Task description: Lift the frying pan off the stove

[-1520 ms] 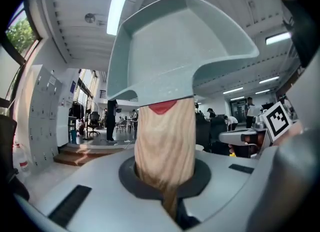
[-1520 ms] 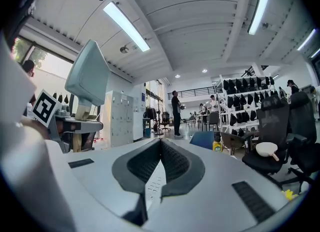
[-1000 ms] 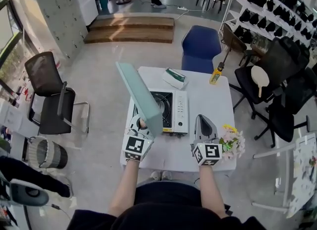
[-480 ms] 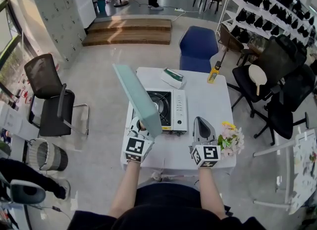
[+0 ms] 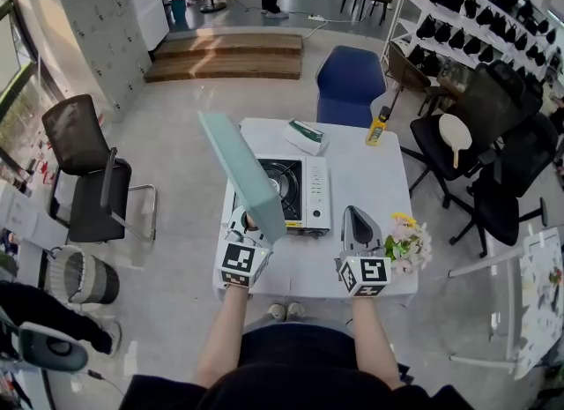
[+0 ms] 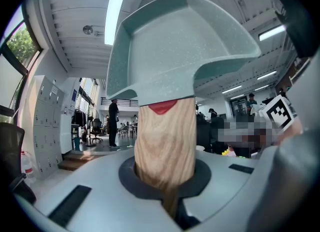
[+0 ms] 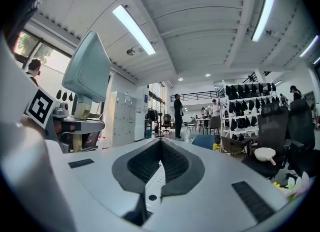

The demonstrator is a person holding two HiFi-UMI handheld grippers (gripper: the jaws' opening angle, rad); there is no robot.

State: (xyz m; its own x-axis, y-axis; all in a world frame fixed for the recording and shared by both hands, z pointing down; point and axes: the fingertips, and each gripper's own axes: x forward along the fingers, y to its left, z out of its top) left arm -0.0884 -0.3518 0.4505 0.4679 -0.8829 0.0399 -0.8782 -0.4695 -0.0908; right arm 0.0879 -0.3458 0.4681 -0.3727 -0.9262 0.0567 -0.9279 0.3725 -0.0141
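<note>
One white table (image 5: 370,179) carries everything, with a blue chair (image 5: 352,82) at its far edge. The teal pan (image 5: 242,175) is off the stove (image 5: 313,192). It is held up in the air, tilted steeply on edge, over the stove's left side and the table's left edge. The stove sits mid-table, its burner bare.

The left gripper (image 5: 249,220) is near the table's near-left corner, and the pan rises up and away from its jaws. The right gripper (image 5: 355,214) hovers at the near-right, well apart from the pan. Flowers (image 5: 405,245) lie at the near-right corner beside it, and a green-and-white packet (image 5: 302,135) lies at the far edge.

Only the left gripper view shows the grip. The left gripper (image 6: 165,176) is clamped tight on the wooden handle (image 6: 165,141), with a red piece where it joins the speckled pan (image 6: 175,41). The right gripper view shows the pan (image 7: 87,69) high at its left against the ceiling. There the right gripper (image 7: 160,143) has its jaws together and holds nothing.
</note>
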